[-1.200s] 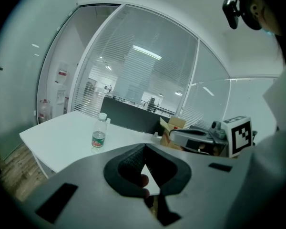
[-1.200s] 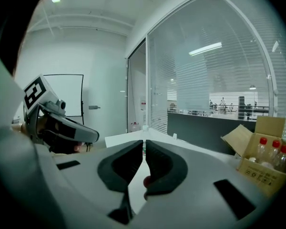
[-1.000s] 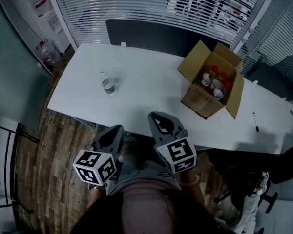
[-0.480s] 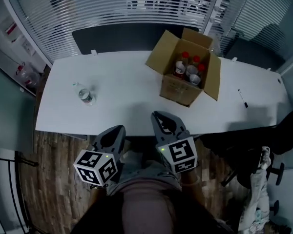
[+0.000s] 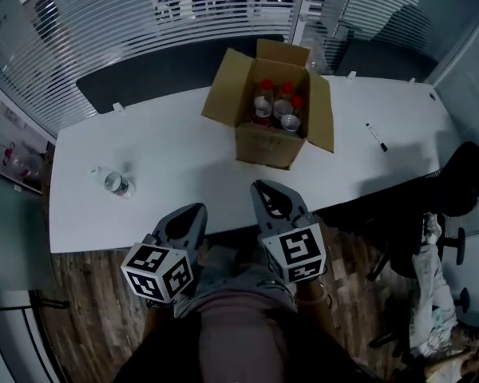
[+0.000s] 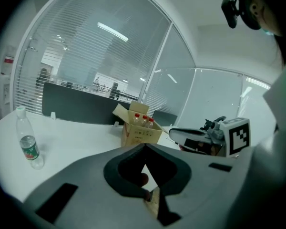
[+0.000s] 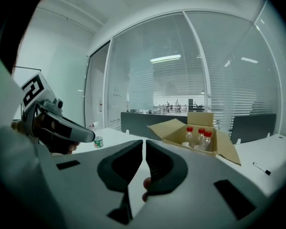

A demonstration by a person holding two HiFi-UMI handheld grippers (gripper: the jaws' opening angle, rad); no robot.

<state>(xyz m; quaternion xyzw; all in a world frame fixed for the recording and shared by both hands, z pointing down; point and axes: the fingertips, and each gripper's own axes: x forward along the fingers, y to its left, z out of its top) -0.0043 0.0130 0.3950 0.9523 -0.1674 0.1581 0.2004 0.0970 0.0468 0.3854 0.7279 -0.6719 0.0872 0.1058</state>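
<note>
I hold both grippers close to my body, short of the white table's (image 5: pixel 176 166) near edge. My left gripper (image 5: pixel 193 212) is shut with nothing between its jaws, and so is my right gripper (image 5: pixel 265 188). An open cardboard box (image 5: pixel 273 126) with red-capped bottles (image 5: pixel 276 106) stands on the table straight ahead. A clear water bottle (image 5: pixel 116 184) with a green label stands alone at the table's left. In the left gripper view the box (image 6: pixel 137 130) is ahead and the water bottle (image 6: pixel 29 147) at left. The right gripper view shows the box (image 7: pixel 195 132) ahead.
A black marker pen (image 5: pixel 375 136) lies on the table's right part. A dark screen (image 5: pixel 144 78) runs along the table's far edge, with glass walls and blinds behind. A dark office chair (image 5: pixel 463 182) stands at the right, over wooden floor (image 5: pixel 88 309).
The views have swung right: the box now sits straight ahead and the water bottle has slid to the left. Both grippers stay shut and keep their place by my body.
</note>
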